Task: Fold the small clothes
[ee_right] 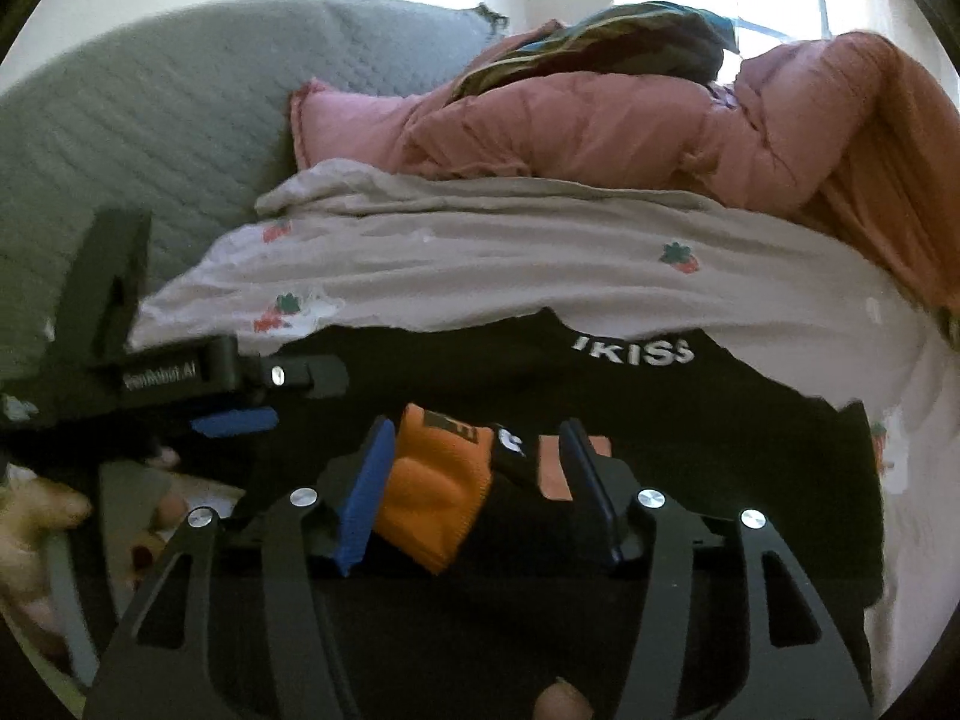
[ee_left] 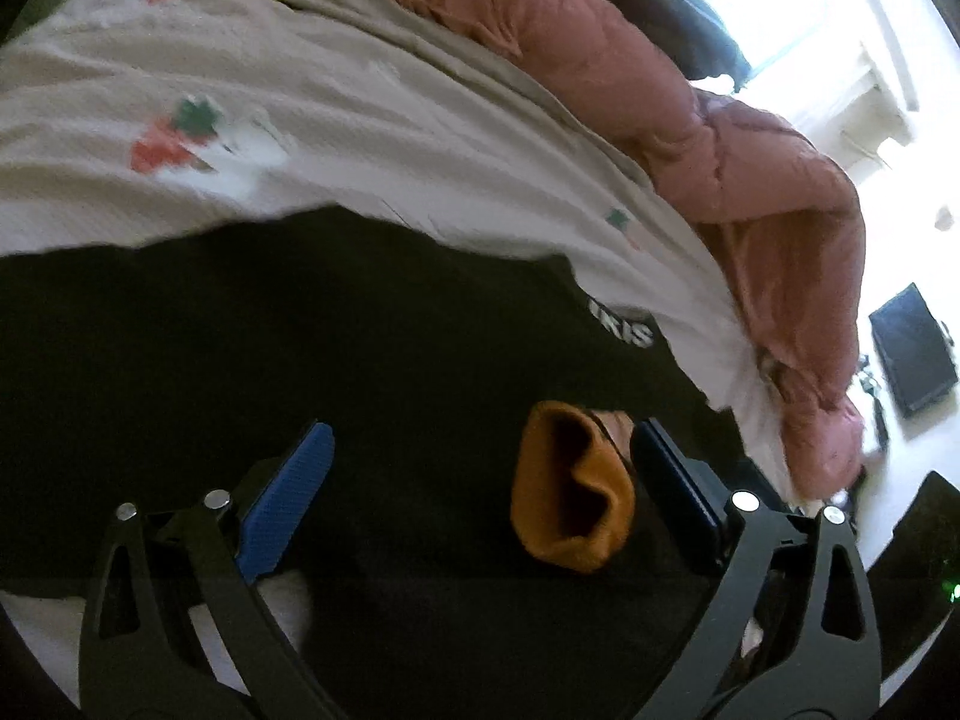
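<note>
A: Small orange knit sock (ee_right: 429, 504) with a black band. It lies on a black garment with white lettering (ee_right: 630, 354). Long axis?

B: In the right wrist view it runs across the gap of the right gripper (ee_right: 480, 486). The orange part is against the blue pad of the left-hand finger (ee_right: 363, 498). The black band and a paler orange patch reach toward the right-hand finger.

A: Jaws?

B: Right jaws stand partly apart with the sock between them. The orange edge is at the blue pad; whether the far pad presses, cannot tell. Left gripper (ee_left: 480, 474) has its jaws wide, gripping nothing.

A: Sock relative to the left jaws?

B: Between them, just beside the right-hand finger (ee_left: 678, 480), well apart from the blue pad. Its open cuff (ee_left: 573, 483) faces the camera there.

A: Differences between views?

B: Only the right view shows the left gripper's body and the grey quilted cover (ee_right: 150, 120). Both show the pale strawberry-print sheet (ee_left: 330, 120) and the pink quilted duvet (ee_left: 660, 90).
</note>
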{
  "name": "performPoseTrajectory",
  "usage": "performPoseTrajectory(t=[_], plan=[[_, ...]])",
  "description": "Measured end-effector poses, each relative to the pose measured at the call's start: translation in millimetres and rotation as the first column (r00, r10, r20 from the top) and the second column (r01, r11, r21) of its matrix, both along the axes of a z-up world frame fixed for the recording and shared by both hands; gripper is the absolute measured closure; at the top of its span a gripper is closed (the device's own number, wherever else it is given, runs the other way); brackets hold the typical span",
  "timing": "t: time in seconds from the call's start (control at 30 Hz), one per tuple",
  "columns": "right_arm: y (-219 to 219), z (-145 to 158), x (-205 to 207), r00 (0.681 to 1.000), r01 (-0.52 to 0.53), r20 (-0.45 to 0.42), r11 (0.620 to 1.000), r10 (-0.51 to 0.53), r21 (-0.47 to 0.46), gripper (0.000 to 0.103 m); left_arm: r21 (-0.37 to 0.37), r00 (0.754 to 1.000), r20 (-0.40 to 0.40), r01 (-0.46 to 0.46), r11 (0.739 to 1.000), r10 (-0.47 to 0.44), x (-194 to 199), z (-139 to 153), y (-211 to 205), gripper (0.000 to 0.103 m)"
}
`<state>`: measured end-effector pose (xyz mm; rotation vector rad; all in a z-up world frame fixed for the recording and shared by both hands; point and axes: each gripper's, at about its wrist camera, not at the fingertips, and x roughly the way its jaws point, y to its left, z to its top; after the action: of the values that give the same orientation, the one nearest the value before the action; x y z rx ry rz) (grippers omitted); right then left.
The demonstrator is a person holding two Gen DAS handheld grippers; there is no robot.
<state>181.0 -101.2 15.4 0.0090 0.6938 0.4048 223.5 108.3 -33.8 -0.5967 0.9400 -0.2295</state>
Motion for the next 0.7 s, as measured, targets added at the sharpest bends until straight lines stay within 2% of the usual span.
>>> performPoseTrajectory(t=[0.1, 0.2, 0.3, 0.37, 0.4, 0.43, 0.47, 0.5, 0.63, 0.7], plan=[[-33, 2, -4, 0.997, 0.082, -0.009, 0.997, -0.082, 0.005, 0.043, -0.028, 0.999, -0.004, 0.052, 0.998, -0.052, -1, -4, -14, 0.027], [-62, 2, -8, 0.988, 0.156, -0.019, 0.988, -0.156, 0.012, 0.043, -0.085, 0.992, -0.054, 0.109, 0.99, -0.113, 3, -20, -32, 0.028], [-92, 2, -12, 0.971, 0.237, -0.015, 0.971, -0.237, 0.011, 0.043, -0.014, 0.991, -0.053, 0.119, 0.993, -0.12, 6, -26, -51, 0.028], [-111, 2, -14, 0.957, 0.29, -0.017, 0.957, -0.289, 0.011, 0.043, -0.005, 0.99, -0.038, 0.135, 0.991, -0.135, 7, -24, -59, 0.028], [-117, 1, -14, 0.952, 0.305, -0.019, 0.952, -0.305, 0.012, 0.043, 0.016, 0.989, -0.027, 0.147, 0.989, -0.146, 9, -22, -67, 0.037], [-124, 0, -14, 0.945, 0.326, -0.02, 0.945, -0.326, 0.011, 0.043, 0.032, 0.989, -0.016, 0.15, 0.988, -0.15, 10, -21, -69, 0.067], [-130, 0, -14, 0.938, 0.346, -0.022, 0.938, -0.345, 0.008, 0.043, 0.044, 0.986, 0.0, 0.167, 0.985, -0.167, 11, -20, -74, 0.084], [-133, -1, -14, 0.934, 0.356, -0.024, 0.935, -0.355, 0.008, 0.043, 0.048, 0.984, 0.004, 0.177, 0.983, -0.177, 12, -21, -75, 0.096], [-145, -4, -15, 0.92, 0.392, -0.03, 0.92, -0.392, -0.001, 0.043, 0.025, 0.978, 0.06, 0.198, 0.98, -0.199, 8, -11, -70, 0.098], [-146, -6, -14, 0.919, 0.393, -0.039, 0.919, -0.393, -0.005, 0.043, 0.047, 0.976, 0.104, 0.187, 0.981, -0.192, 5, 1, -65, 0.098]])
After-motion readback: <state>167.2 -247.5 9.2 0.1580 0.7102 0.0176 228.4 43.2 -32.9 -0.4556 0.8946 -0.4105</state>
